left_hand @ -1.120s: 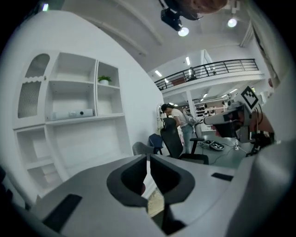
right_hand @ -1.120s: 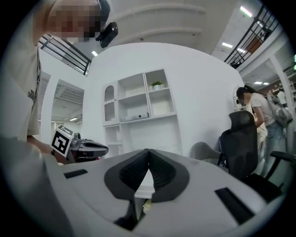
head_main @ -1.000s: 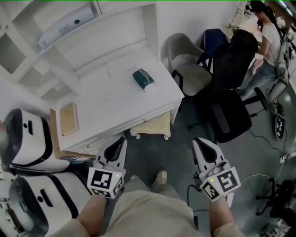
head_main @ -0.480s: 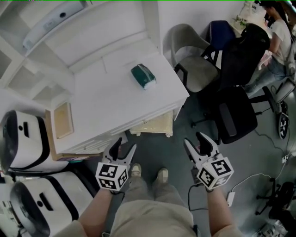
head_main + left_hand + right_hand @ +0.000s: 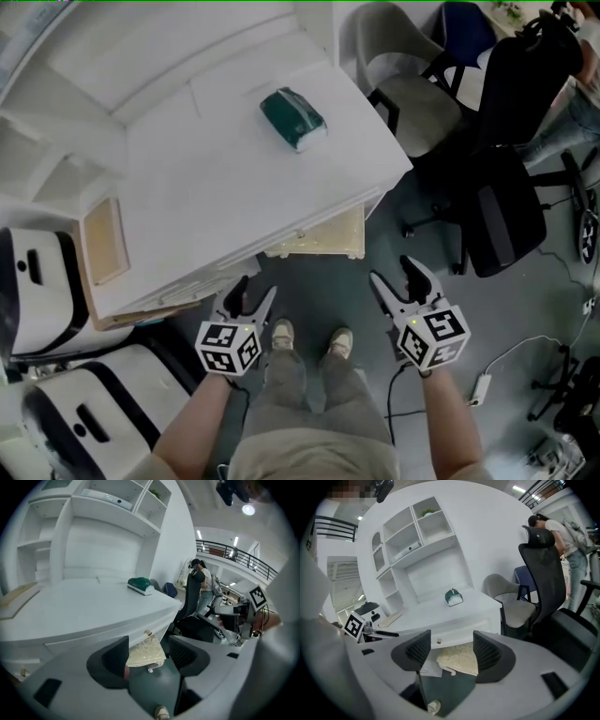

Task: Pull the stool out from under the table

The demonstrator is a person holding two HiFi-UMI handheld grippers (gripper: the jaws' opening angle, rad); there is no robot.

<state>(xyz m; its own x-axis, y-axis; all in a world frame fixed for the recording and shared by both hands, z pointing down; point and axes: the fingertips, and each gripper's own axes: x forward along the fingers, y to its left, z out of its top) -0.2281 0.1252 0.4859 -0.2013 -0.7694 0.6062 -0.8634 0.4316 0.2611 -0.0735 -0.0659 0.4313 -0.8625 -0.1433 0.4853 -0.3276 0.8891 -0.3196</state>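
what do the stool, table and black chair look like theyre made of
Stool: cream, faintly patterned top with ornate trim; painted wood or moulded plastic, cannot tell which.
Table: flat matt white with crisp edges; probably painted wood or laminated board.
Black chair: dark padded seat and back, likely fabric or mesh on a plastic frame.

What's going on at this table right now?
A person stands before the table, holding the left gripper and right gripper low in front of it. Both sets of jaws have just been opening and are empty. The stool sits tucked under the table, untouched.
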